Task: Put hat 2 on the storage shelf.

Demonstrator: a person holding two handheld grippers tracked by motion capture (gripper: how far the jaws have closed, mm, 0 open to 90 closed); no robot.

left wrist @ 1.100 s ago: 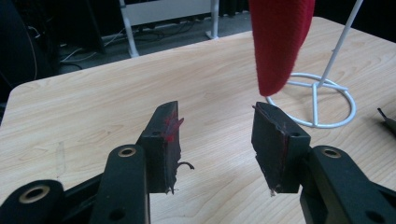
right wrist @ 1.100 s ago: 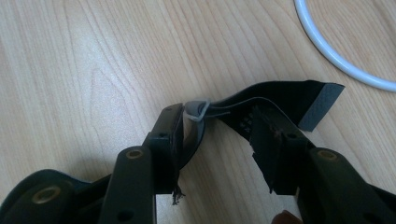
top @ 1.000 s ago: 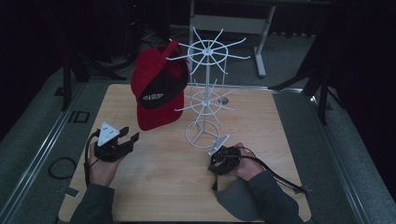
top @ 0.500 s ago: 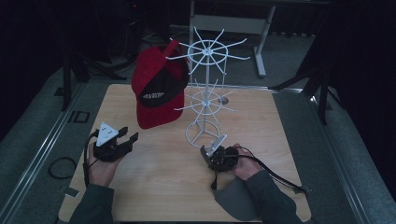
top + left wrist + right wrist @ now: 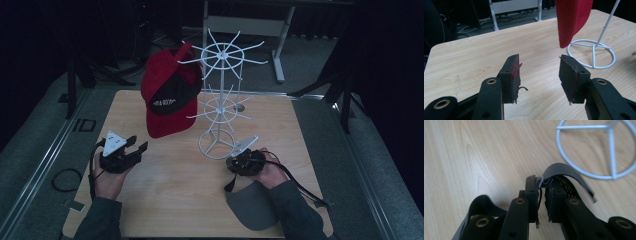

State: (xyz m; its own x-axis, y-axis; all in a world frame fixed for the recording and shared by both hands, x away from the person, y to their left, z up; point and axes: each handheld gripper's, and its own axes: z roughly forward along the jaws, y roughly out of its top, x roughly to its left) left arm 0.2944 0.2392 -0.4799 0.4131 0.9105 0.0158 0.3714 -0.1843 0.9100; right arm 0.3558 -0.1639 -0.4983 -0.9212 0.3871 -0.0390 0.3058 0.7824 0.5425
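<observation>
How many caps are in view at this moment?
2. A red cap hangs on the white rack; a grey cap lies at the table's near edge, its strap pinched by the right gripper.

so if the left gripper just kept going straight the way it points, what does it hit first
Probably the red cap hanging from the white rack, just right of the line of the open left gripper. Depth is hard to judge; it could pass over bare table.

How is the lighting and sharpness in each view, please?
High view: dim, surroundings almost black, the red cap and white rack readable. Left gripper view: bright, sharp table. Right gripper view: bright, near jaws soft, grey cap strap reasonably clear.
</observation>
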